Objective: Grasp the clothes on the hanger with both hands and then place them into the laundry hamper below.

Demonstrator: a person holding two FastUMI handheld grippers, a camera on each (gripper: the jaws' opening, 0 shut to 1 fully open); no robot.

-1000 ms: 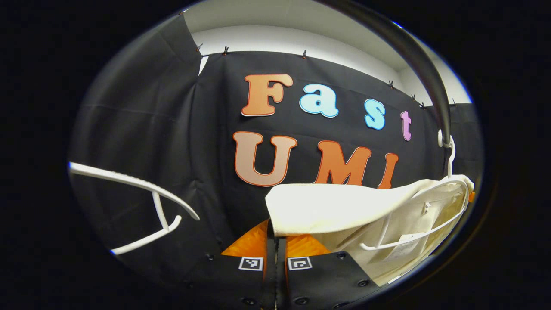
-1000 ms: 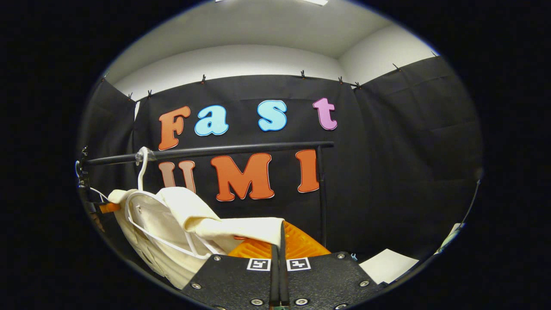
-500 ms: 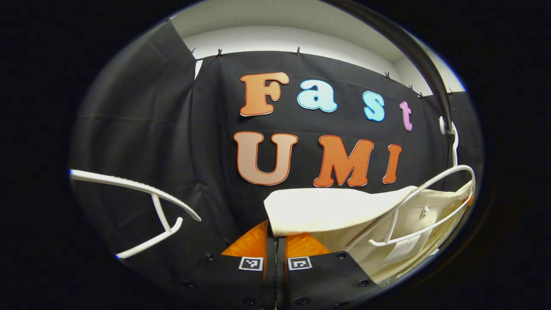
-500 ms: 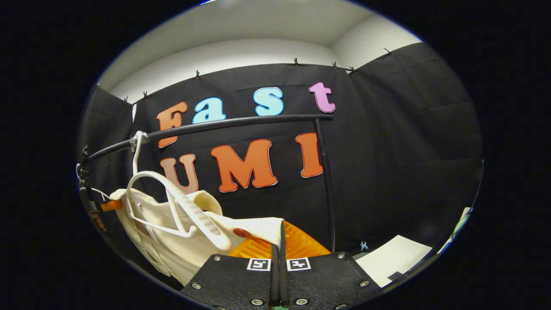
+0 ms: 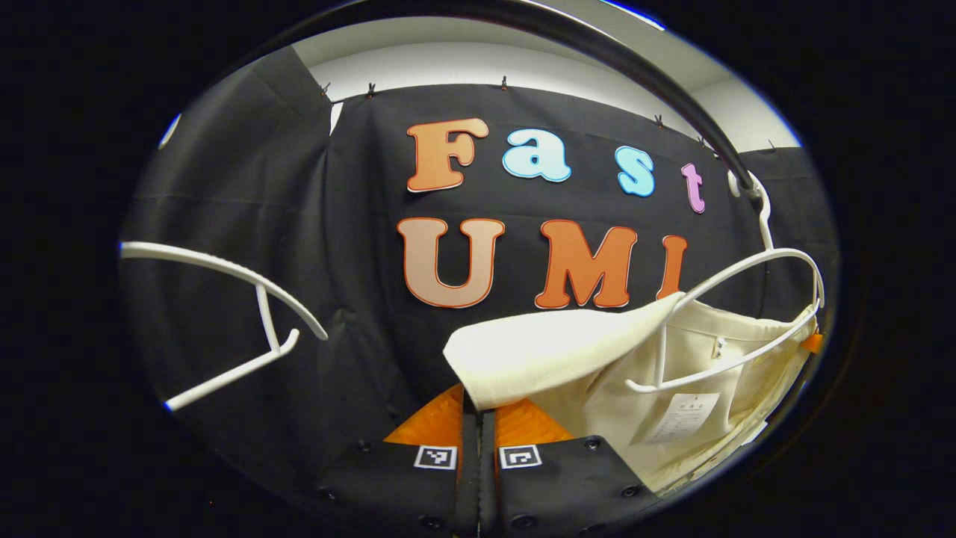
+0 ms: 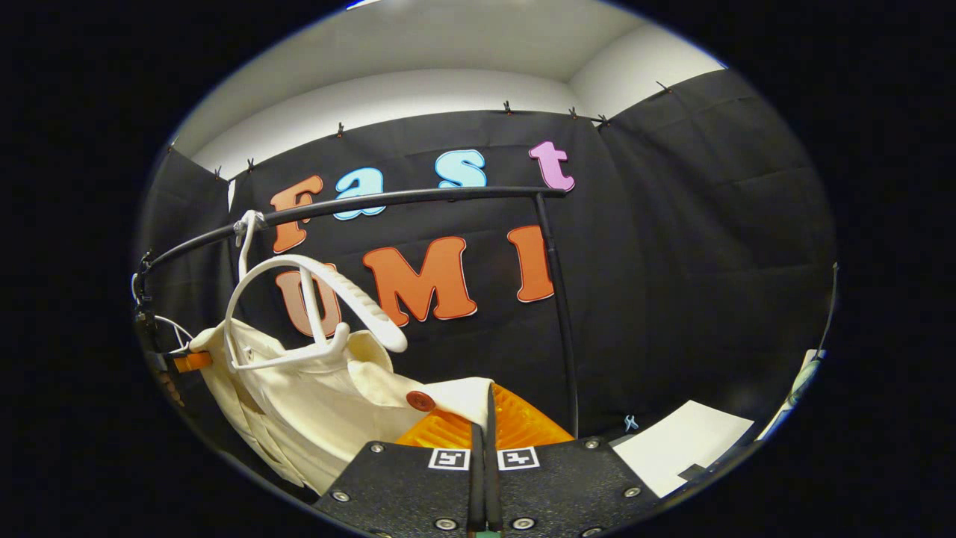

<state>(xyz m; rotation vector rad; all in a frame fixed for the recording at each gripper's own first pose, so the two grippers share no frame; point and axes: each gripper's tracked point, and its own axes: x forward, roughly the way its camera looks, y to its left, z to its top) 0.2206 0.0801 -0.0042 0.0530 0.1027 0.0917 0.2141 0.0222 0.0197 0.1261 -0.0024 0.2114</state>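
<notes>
Cream shirt (image 5: 567, 347) stretches between both clamped hand-held grippers, left (image 5: 479, 418) and right (image 6: 484, 415), seemingly clear of the white hanger (image 6: 314, 299).

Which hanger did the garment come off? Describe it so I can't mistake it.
Follow the black rail to its right end in the left gripper view. The hanger hooked there sits just above the cream garment; the other hanger, far left, has no cloth near it.

Matt cream cloth garment (image 5: 694, 359); smooth white plastic hanger (image 6: 314, 299); smooth, dark, faintly glossy rail (image 6: 403, 200) above it.
</notes>
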